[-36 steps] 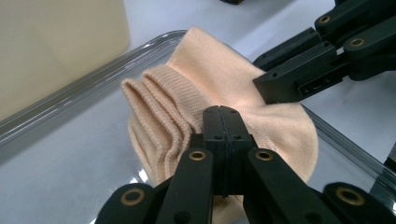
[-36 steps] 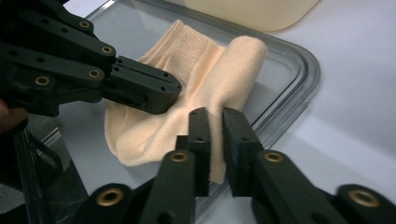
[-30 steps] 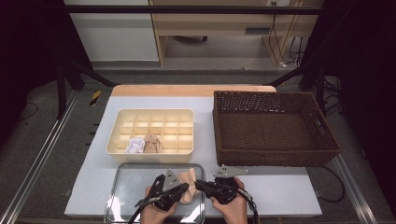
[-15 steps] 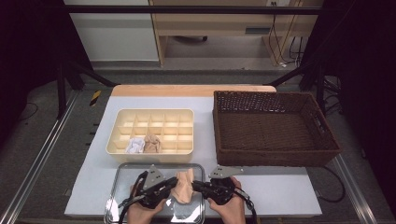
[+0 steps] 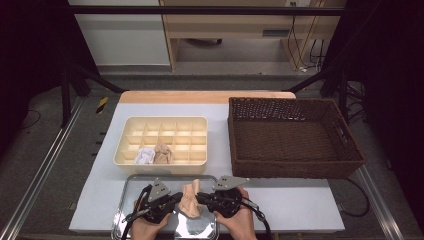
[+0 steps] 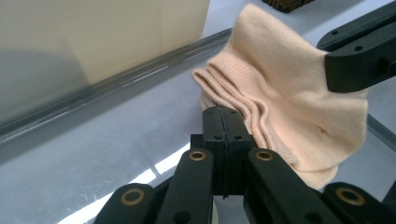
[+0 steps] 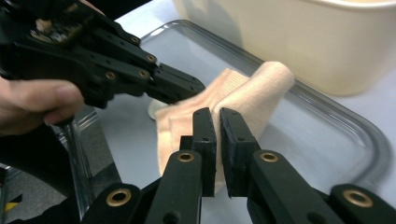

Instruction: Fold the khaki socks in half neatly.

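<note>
Over the metal tray (image 5: 131, 200), sock (image 5: 190, 199) now pinched from both sides, unlike before.

You are working in what looks like a lab or test room: your bench (image 5: 300, 210) sits inside a black metal frame (image 5: 65, 75) on a grey floor. Behind it, loose cables (image 5: 305, 45) hang by plain wooden furniture (image 5: 225, 25).

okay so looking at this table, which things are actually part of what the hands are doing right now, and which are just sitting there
In use:
- peach sock, held up over the metal tray
- left tongs, shut on the sock's cuff
- right tongs, shut on the sock's other side

Lying about:
- cream divided box, two rolled items in it
- wicker basket
</note>
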